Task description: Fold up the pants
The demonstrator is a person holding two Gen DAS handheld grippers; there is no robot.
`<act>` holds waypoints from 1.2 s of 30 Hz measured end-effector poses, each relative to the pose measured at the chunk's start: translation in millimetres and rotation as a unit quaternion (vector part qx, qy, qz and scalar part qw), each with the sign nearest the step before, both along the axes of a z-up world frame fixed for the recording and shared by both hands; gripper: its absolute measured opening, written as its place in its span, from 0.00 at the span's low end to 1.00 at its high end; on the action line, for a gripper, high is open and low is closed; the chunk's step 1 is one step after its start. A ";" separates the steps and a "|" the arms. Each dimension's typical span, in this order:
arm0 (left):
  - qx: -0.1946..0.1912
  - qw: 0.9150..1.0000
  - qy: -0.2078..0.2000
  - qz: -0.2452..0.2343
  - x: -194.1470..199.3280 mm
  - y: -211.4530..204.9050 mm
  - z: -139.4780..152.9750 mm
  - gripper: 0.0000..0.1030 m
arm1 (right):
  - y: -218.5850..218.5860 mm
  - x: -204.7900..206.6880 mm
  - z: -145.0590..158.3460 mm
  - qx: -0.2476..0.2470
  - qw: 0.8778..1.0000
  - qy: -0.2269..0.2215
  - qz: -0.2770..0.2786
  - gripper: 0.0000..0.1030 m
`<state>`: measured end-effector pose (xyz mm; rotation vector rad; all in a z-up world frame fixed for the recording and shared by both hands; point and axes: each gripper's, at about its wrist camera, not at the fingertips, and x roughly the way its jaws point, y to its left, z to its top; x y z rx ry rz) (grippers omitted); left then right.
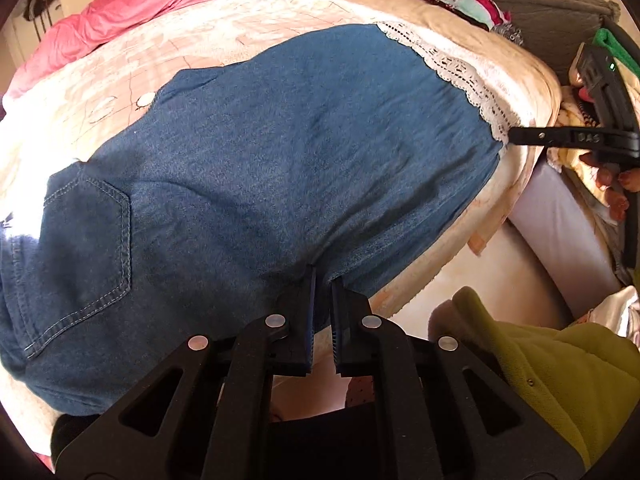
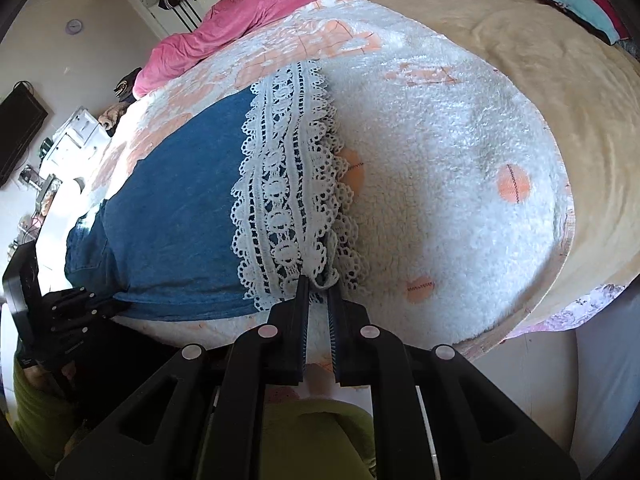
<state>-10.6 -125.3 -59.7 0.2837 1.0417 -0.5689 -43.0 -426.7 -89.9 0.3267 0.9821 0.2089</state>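
The pants (image 1: 280,168) lie flat along the near edge of the blanket (image 2: 440,160) on the bed, lace hem (image 2: 288,184) rightward, duvet (image 1: 120,20) behind.

Your left gripper (image 1: 322,280) is black plastic: two angular arms with triangular cut-outs, four round silver pins across the knuckles, and blue ridged pads (image 1: 310,312) lining the fingers. Your right gripper (image 2: 319,284) is built the same way, with the same silver pins and blue ribbed pads (image 2: 306,320). Your sleeve (image 1: 560,368) is olive-green fleece. Seen from the left wrist camera, your right hand (image 1: 612,188) shows bare skin and reddish nails.
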 end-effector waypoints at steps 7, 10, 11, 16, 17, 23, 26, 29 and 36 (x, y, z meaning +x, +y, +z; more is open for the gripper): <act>0.000 1.000 0.000 0.015 -2.7 -0.5 0.3 0.03 | -0.9 -21.1 34.3 -0.025 0.998 -0.060 0.024 0.12; 0.004 1.000 -0.006 0.012 -7.4 -5.6 3.8 0.22 | 32.0 -23.4 40.6 -0.044 0.989 -0.087 0.109 0.23; 0.008 1.000 -0.011 0.010 -9.7 -8.0 5.2 0.26 | 44.5 -24.3 39.6 -0.058 0.985 -0.094 0.134 0.25; 0.044 0.998 -0.040 -0.002 -20.1 -22.8 7.7 0.32 | 108.7 -22.1 21.1 -0.191 0.938 -0.144 0.252 0.37; 0.047 0.998 -0.041 -0.003 -19.7 -23.9 6.9 0.32 | 116.2 -22.1 17.0 -0.209 0.927 -0.156 0.269 0.37; 0.052 0.998 -0.033 0.014 -8.9 -24.6 0.3 0.31 | 139.8 -10.0 -13.7 -0.286 0.881 -0.161 0.342 0.37; 0.050 0.998 -0.033 0.019 -5.1 -24.0 -1.8 0.24 | 135.5 -3.5 -17.4 -0.268 0.882 -0.165 0.351 0.17; 0.015 1.000 -0.015 0.015 -4.5 -17.9 2.9 0.04 | 118.9 -1.7 -7.0 -0.224 0.893 -0.155 0.359 0.05; 0.038 0.999 -0.011 -0.019 -16.4 -23.7 0.6 0.05 | 112.1 -14.3 -17.1 -0.220 0.887 -0.143 0.381 0.04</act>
